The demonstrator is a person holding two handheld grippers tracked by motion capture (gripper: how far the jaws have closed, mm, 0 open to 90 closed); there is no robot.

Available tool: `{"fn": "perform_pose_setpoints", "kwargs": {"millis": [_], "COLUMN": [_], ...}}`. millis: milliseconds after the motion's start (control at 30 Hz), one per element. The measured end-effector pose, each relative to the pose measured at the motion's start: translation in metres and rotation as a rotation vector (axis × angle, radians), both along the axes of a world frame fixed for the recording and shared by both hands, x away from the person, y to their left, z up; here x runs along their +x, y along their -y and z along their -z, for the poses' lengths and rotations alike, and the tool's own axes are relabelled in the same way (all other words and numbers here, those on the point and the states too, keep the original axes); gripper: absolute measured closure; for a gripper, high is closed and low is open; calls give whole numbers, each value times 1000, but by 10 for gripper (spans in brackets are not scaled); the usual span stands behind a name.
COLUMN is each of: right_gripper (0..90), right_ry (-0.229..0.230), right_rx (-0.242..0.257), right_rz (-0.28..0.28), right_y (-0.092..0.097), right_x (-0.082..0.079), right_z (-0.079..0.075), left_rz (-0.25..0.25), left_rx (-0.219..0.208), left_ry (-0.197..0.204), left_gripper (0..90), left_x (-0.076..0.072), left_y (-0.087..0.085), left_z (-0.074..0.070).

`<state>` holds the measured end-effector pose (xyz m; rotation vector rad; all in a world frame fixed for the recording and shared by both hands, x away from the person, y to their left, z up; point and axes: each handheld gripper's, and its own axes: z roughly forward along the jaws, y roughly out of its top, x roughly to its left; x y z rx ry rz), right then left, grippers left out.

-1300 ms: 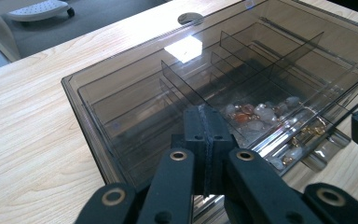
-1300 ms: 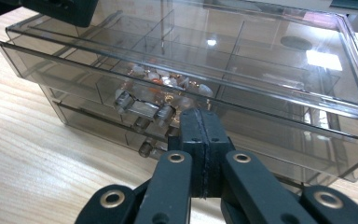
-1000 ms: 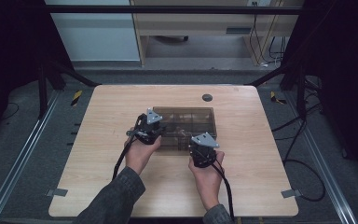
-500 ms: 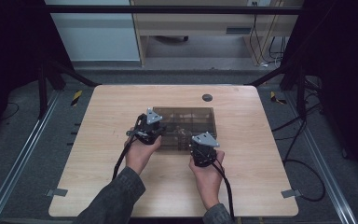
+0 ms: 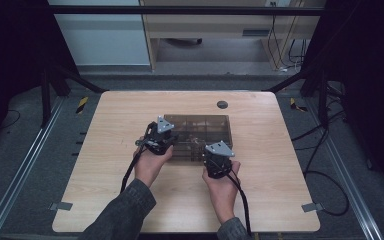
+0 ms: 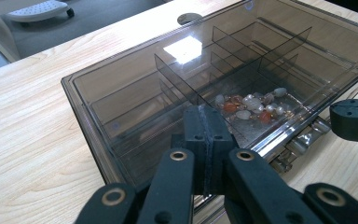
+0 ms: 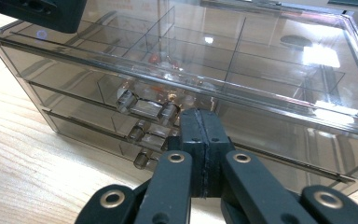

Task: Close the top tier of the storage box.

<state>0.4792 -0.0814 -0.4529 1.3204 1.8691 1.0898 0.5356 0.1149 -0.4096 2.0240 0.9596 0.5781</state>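
Both tongs are pressed together with nothing between them. The left tongs point(image 6: 204, 140) rest at the near left corner of the smoked plastic drawer box point(image 5: 200, 131), probably to steady it; the right tongs point(image 7: 200, 140) sit just before the stacked drawer handles point(image 7: 144, 108), apparently readying a pull. The box stands mid-bench point(image 5: 105, 150). Beads point(image 6: 251, 105) fill one top compartment; the lower drawers' contents are obscured by tint and glare.

Glossy smoky-plastic drawer box point(image 6: 135, 93) — matt wood table point(image 6: 32, 140)
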Motion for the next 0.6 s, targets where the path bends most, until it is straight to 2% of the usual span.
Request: {"fn": "perform_pose_setpoints", "kwargs": {"millis": [600], "right_gripper": [900], "right_ry": [-3], "right_rx": [-3], "right_rz": [-4], "right_y": [-2], "right_x": [2], "right_z": [0], "left_rz": [0], "left_rx": [-3], "left_ry": [2], "left_gripper": [899], "left_x": [-1], "left_y": [0], "left_z": [0]}}
